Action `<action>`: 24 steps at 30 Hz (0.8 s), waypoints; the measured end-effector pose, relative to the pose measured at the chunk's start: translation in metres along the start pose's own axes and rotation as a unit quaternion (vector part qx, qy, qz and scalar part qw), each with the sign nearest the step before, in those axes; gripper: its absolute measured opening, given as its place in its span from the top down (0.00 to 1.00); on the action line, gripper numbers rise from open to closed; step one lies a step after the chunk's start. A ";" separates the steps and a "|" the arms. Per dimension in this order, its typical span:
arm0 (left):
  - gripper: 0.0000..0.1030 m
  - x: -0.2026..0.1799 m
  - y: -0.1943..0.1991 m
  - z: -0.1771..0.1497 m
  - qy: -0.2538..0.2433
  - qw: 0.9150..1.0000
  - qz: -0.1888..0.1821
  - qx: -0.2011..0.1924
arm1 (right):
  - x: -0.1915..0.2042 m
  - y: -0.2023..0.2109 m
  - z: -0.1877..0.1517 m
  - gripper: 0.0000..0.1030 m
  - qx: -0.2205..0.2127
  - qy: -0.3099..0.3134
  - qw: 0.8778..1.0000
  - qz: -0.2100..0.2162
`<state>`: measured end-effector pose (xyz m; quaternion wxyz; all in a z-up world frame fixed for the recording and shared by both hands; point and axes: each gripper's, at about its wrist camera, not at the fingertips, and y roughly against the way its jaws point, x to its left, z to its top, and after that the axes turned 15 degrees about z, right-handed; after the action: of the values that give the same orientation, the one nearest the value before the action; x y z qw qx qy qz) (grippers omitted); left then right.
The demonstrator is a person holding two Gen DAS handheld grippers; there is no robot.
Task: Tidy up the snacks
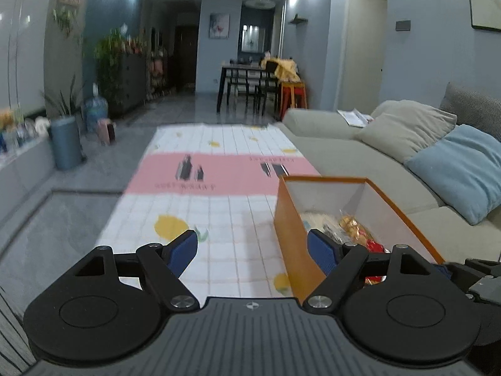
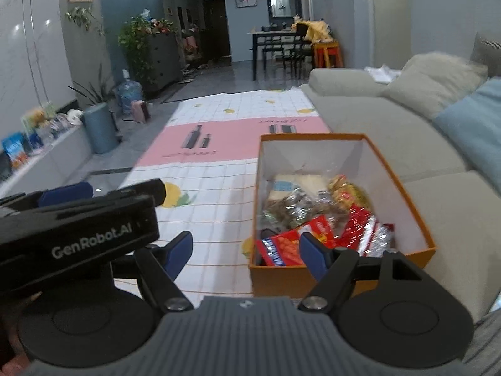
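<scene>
Orange card makes the box, which sits on the mat just beside the sofa, its long axis running away from the cameras toward the dining table. Snacks fill its near half, a jumble of red, silver and yellow packets with no common direction. The right wrist view looks down into the box and shows the whole heap; the left wrist view sees mostly the box's left wall and a few packets beyond it. The left gripper is spread wide with nothing between its fingers, straddling the box's near left corner. The right gripper is also released and empty. Only the right view shows the left gripper's body, close at its left.
</scene>
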<state>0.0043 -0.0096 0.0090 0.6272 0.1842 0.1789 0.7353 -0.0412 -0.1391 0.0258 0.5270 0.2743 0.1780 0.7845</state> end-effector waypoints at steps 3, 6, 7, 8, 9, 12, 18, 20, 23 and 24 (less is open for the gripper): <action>0.09 0.003 -0.002 -0.005 0.004 1.000 -0.004 0.009 | 0.002 -0.005 -0.003 0.29 -0.006 0.010 1.000 -0.019; 0.09 0.007 -0.004 -0.007 0.006 1.000 0.002 0.016 | 0.002 -0.013 -0.004 0.29 0.004 0.015 1.000 -0.022; 0.09 0.009 -0.005 -0.009 0.006 1.000 0.000 0.018 | 0.003 -0.014 -0.004 0.29 0.005 0.016 1.000 -0.022; 0.09 0.010 -0.005 -0.009 0.005 1.000 -0.003 0.020 | 0.003 -0.016 -0.004 0.29 0.006 0.018 1.000 -0.022; 0.09 0.011 -0.005 -0.009 0.006 1.000 -0.002 0.021 | 0.003 -0.017 -0.004 0.29 0.007 0.020 1.000 -0.021; 0.09 0.013 -0.005 -0.012 0.008 1.000 0.004 0.021 | 0.005 -0.020 -0.004 0.29 0.009 0.026 0.999 -0.021; 0.09 0.013 -0.007 -0.013 0.000 1.000 0.015 0.024 | 0.010 -0.023 -0.005 0.29 0.016 0.032 0.999 -0.026; 0.09 0.013 -0.006 -0.013 -0.004 1.000 0.017 0.025 | 0.012 -0.023 -0.007 0.29 0.017 0.037 0.999 -0.029; 0.09 0.012 -0.006 -0.013 -0.005 1.000 0.016 0.026 | 0.013 -0.022 -0.007 0.29 0.016 0.042 0.999 -0.031; 0.09 0.012 -0.006 -0.013 -0.005 0.999 0.016 0.027 | 0.013 -0.022 -0.007 0.29 0.016 0.042 0.999 -0.031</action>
<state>0.0017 0.0029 -0.0043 0.6112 0.2078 0.1928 0.7390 -0.0338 -0.1184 0.0110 0.5385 0.2439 0.2208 0.7758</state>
